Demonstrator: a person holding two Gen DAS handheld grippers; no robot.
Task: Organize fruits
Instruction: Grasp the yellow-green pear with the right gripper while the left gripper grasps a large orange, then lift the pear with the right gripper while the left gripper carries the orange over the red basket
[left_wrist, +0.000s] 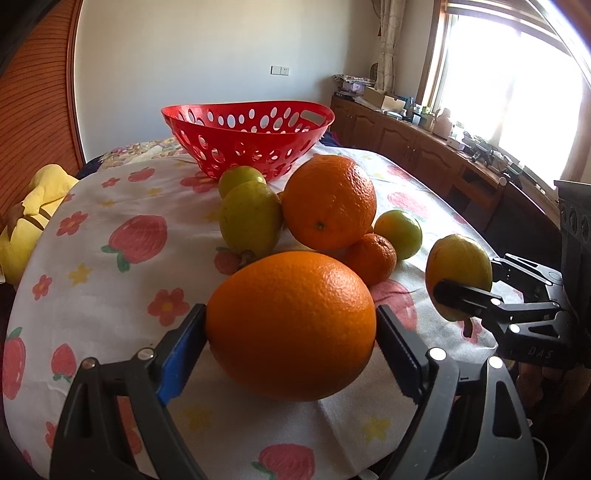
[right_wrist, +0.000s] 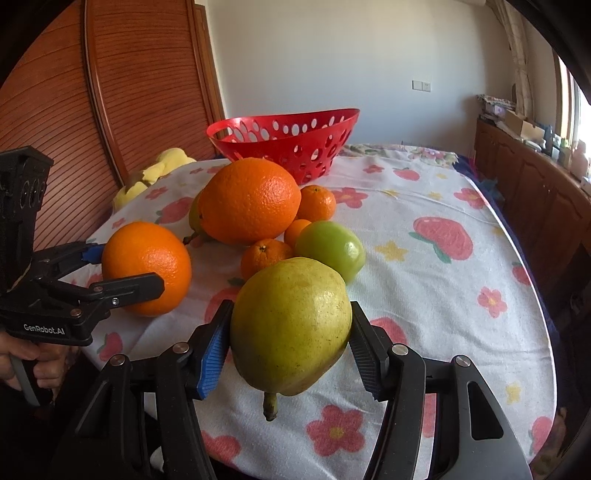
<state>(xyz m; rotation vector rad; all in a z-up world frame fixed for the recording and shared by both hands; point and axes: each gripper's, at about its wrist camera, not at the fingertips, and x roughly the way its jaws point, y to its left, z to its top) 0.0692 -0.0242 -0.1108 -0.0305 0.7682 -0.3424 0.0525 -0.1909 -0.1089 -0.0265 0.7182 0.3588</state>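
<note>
Fruits lie heaped on the flowered cloth (right_wrist: 424, 280) before the red basket (right_wrist: 291, 144). Left gripper (left_wrist: 291, 332), marked "GenRobot.AI", clamps a big orange (left_wrist: 291, 325); right gripper (right_wrist: 290, 343), lettered "DAS", grips a pear (right_wrist: 291, 325).

The big orange (left_wrist: 291, 325) has a pitted, faintly glossy peel; the yellow-green pear (right_wrist: 291, 325) is smooth, speckled and waxy. The perforated red plastic basket (left_wrist: 247, 140) looks shiny. A matt, nubby flower-printed cloth (right_wrist: 424, 295) covers the worktop. Black matt plastic claws carry ribbed pads (right_wrist: 212, 354).
</note>
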